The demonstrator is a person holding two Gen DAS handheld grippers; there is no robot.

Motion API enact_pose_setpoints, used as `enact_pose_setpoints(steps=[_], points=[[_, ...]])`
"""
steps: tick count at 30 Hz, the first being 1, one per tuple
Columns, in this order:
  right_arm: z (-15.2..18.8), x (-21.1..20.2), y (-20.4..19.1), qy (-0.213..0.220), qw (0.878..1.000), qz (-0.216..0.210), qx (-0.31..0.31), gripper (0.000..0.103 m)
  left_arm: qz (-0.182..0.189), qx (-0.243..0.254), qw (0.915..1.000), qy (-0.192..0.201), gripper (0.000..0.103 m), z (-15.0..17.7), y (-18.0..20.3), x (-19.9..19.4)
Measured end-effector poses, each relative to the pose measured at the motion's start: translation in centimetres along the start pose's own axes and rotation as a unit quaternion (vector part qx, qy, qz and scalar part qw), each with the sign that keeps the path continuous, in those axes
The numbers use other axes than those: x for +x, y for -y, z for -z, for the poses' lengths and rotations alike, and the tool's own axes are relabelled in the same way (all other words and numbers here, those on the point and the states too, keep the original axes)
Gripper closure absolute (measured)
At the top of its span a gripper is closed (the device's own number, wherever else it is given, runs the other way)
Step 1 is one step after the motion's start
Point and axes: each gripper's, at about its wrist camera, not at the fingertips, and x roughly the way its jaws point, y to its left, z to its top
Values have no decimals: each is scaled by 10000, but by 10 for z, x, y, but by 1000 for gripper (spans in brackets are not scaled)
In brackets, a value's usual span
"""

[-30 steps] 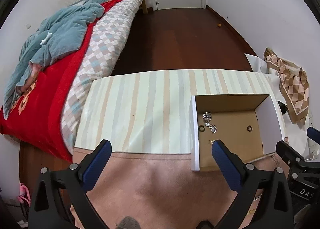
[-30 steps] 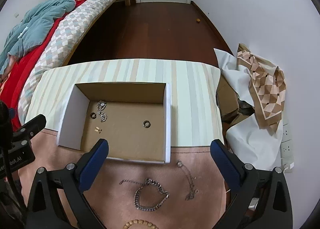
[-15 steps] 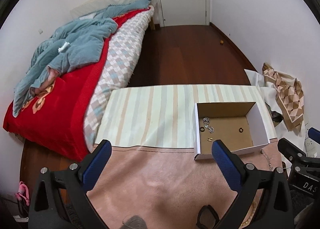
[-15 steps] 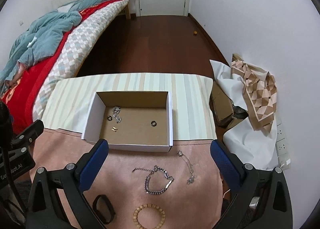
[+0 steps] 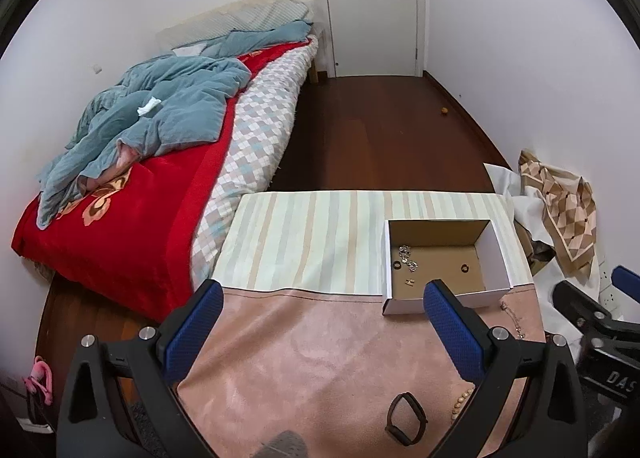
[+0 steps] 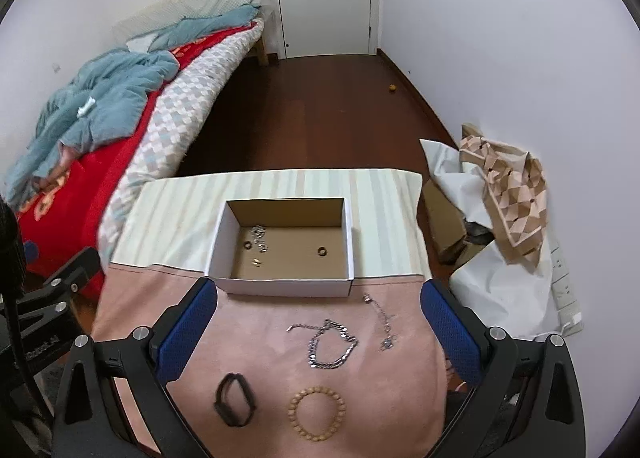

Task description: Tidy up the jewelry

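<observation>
An open white cardboard box sits on the table and holds several rings and earrings. On the pink cloth in front of it lie a silver chain bracelet, a thin chain, a wooden bead bracelet and a black band. My right gripper is open and empty, held above the cloth over the chain bracelet. My left gripper is open and empty, above the cloth left of the box.
A striped cloth covers the far half of the table. A bed with a red cover and blue blanket stands at the left. Wrapping paper and a patterned cloth lie on the floor at the right by the wall.
Both grippers have pulled back and up from the box, so more of the pink cloth and the loose jewelry shows. Both stay open and empty.
</observation>
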Motion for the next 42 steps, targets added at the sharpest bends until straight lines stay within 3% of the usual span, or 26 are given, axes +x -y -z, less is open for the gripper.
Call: enact_pose_setpoints(steps=[4,10,12,15,17,23,27,32,37,39,42], points=[[21,17,28,-284,9988,-47,391,0,-148,3,9998,-117,1,15,2,11],[70,85,77,-1204,9880,-185,945,1,-419,302,9959,-747,1,50,19,57],[84,100,94,-1278,9854,-141,1114,1,-472,461,9931,-966,1,60,30,73],[94,115,114,-1247,9831,-83,1336,11,-381,765,9891,-1201,1,69,55,93],[96,127,124,-1261,9828,-51,1346,23,-288,922,9870,-1284,1,71,71,102],[96,168,125,-1427,9839,-53,1075,38,-345,1357,9795,-1449,1,68,107,130],[83,177,120,-1180,9882,-390,891,40,-460,1346,9782,-1513,1,63,110,142],[61,203,104,-1056,9918,-669,280,59,-695,1296,9756,-1631,1,60,110,158],[59,215,88,-987,9925,-697,-195,70,-831,1290,9735,-1695,1,60,109,167],[59,215,82,-960,9927,-655,-326,92,-848,1300,9731,-1705,1,60,110,168],[62,211,86,-966,9927,-691,-220,93,-769,1320,9735,-1704,1,59,113,167]])
